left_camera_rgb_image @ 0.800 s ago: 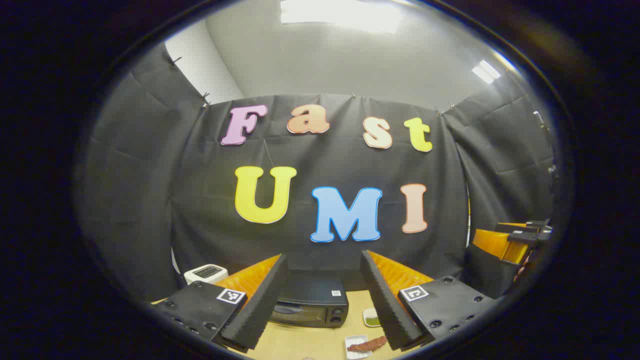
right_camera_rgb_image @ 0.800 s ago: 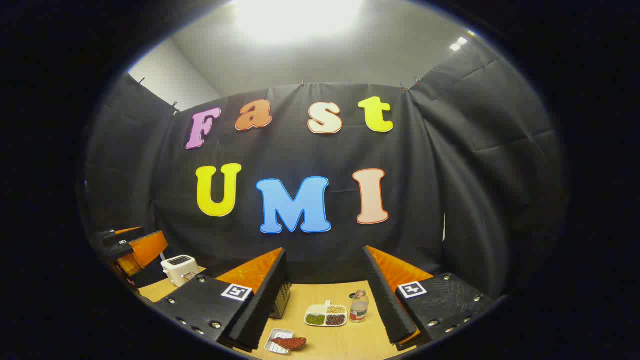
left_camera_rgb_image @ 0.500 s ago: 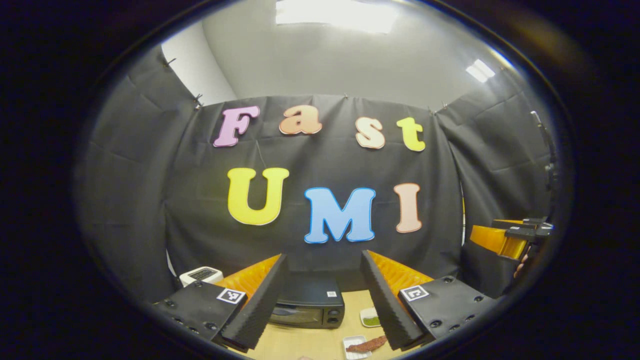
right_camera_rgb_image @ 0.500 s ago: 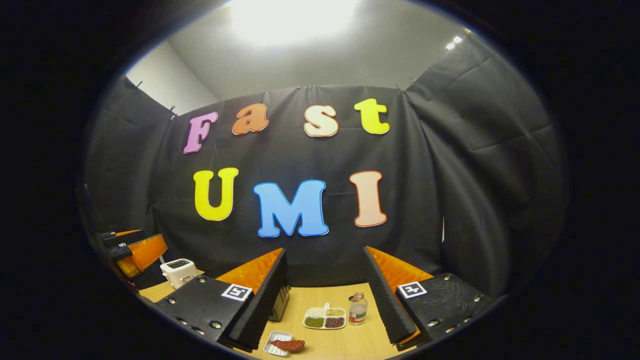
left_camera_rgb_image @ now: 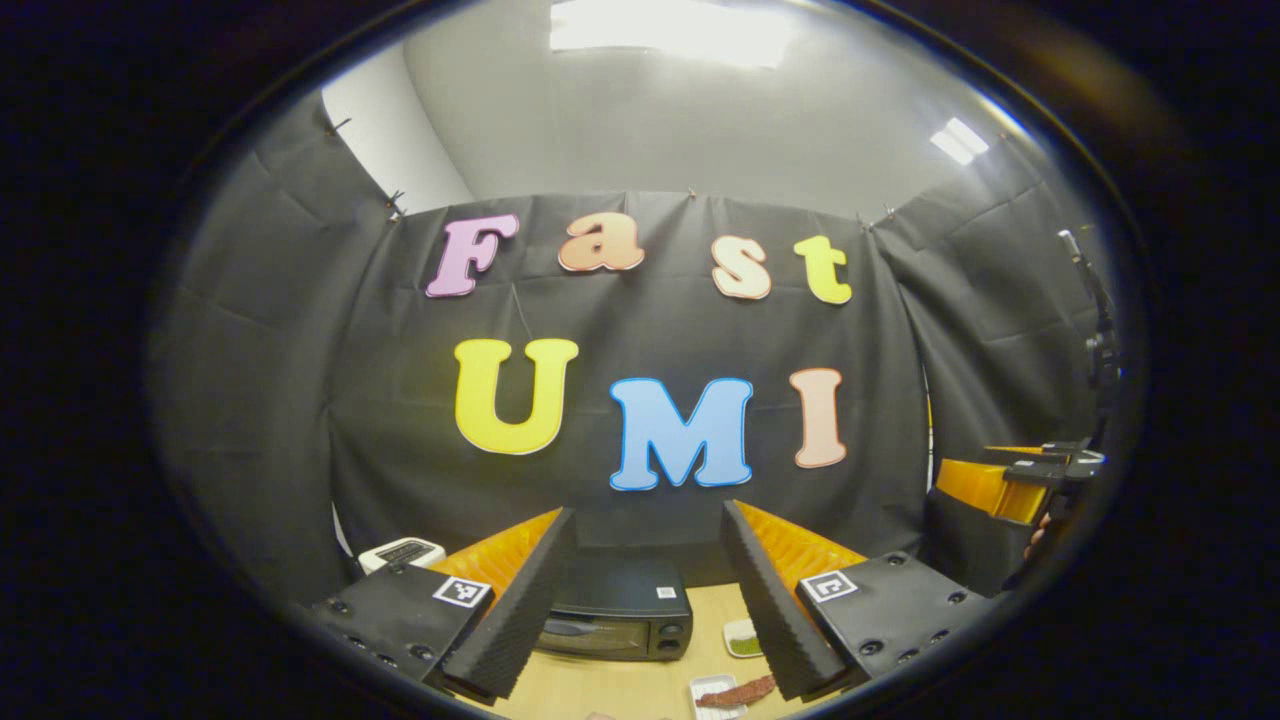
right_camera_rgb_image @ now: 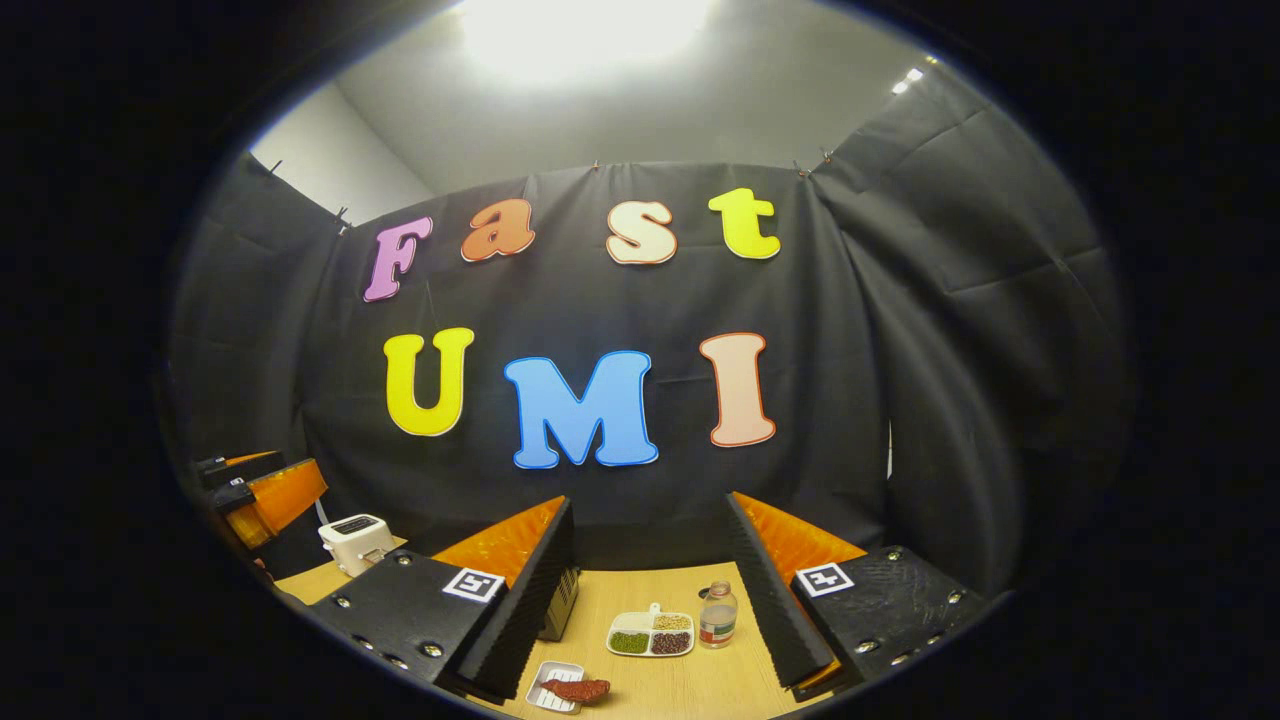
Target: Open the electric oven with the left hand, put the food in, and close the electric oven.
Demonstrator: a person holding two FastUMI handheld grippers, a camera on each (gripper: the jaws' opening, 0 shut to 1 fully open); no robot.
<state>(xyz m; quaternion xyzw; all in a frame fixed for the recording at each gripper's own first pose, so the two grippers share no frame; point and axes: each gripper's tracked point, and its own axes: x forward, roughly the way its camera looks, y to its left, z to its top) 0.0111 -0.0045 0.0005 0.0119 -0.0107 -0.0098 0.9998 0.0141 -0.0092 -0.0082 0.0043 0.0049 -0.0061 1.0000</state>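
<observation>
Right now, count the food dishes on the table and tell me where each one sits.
2. A small white tray of reddish food lies nearest, front left. A divided dish of beans sits farther back, just left of the bottle. The fingers may hide more.

1. Oven (left_camera_rgb_image: pixel 620 620): black, w/ dark glossy door.
2. Table (right_camera_rgb_image: pixel 660 680): light wood grain.
3. Toaster (right_camera_rgb_image: pixel 355 540), far left: white, dark top slots.
4. Food (right_camera_rgb_image: pixel 577 688): reddish-brown strip on small white tray (right_camera_rgb_image: pixel 545 690).
5. Divided plate (right_camera_rgb_image: pixel 652 634): white; green, tan, dark red fillings.
6. Bottle (right_camera_rgb_image: pixel 715 615): clear, red-and-white label.
</observation>
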